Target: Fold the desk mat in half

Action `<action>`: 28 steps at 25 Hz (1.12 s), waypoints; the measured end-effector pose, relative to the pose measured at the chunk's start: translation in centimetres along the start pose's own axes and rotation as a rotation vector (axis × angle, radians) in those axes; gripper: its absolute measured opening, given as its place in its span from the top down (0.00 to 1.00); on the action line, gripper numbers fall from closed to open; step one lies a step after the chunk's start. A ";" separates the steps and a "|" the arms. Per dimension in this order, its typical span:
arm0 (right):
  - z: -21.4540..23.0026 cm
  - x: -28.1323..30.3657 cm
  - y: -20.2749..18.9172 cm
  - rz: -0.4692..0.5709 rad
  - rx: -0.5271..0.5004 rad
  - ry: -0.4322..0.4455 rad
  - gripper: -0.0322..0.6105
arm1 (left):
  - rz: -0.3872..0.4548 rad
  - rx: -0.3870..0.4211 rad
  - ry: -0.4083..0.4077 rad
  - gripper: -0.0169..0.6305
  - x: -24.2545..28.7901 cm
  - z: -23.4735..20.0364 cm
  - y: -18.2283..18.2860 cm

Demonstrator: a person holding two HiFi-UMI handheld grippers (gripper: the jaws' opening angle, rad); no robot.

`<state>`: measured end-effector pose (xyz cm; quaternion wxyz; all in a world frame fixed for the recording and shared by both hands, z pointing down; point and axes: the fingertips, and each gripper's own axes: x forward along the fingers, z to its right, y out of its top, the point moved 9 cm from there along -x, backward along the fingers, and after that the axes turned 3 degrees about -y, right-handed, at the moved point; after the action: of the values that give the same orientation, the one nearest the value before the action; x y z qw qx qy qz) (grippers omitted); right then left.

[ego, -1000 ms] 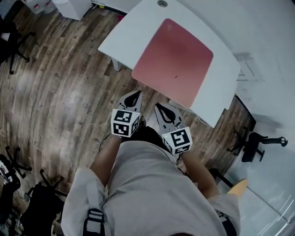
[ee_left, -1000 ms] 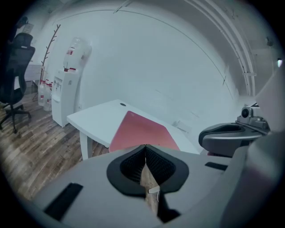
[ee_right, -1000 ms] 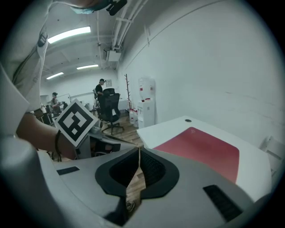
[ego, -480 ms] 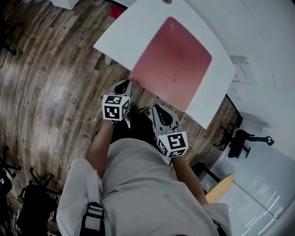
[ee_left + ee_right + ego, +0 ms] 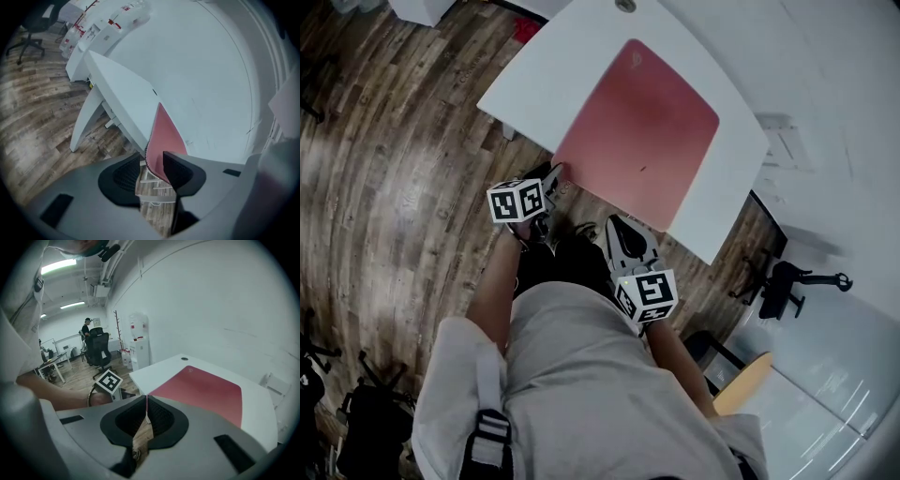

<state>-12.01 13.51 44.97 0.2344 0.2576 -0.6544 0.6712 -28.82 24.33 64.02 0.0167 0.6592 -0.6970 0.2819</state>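
The head view looks steeply down from above the person onto the white desk (image 5: 548, 70) and wood floor (image 5: 394, 169). The left gripper view sits low and close at the red desk mat (image 5: 637, 131), at its near left corner. The right gripper view faces across the desk from farther back. All three share the mat.

Desk mat (image 5: 165, 133) corner partly behind the left hand-held gripper (image 5: 150, 158); far end of table (image 5: 534, 75) past the top edge.
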 end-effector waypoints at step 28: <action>5.4 -1.0 -2.4 0.062 0.207 -0.186 0.89 | -0.344 1.383 0.197 0.91 4.8 9.4 -2.4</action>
<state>-9.52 8.25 46.21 0.1239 0.3210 -0.6083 0.7153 -23.95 16.10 58.95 -0.2976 0.5908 -0.2405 0.7103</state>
